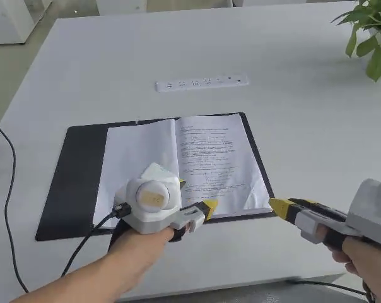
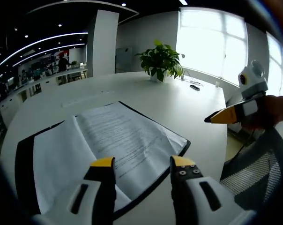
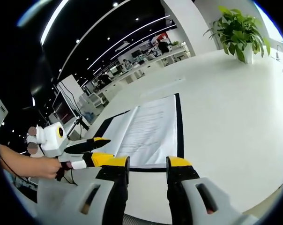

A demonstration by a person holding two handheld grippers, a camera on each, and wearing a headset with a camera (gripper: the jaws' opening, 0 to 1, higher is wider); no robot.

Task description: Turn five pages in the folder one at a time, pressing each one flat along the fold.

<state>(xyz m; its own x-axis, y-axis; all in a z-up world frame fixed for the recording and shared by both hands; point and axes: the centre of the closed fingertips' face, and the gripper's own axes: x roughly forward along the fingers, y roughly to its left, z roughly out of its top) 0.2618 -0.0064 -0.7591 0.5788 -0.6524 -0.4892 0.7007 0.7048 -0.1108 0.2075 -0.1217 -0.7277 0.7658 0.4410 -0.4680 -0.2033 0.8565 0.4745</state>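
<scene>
Now left gripper [image 2: 142,164] and right gripper [image 3: 147,161] hover, fingers [image 2: 103,163] parted, over white office table [image 1: 291,126].

We hold our left tool [image 2: 143,164] with its jaws parted, our left hand [image 1: 140,245] wrapped round its grip. Our right tool [image 3: 147,161] hovers opposite, jaws apart.

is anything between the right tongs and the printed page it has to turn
Nothing visible. The right tongs hover open off the lower right corner of the folder, with bare table between them and the printed page. The left tongs sit near the fold, clear of that path.
</scene>
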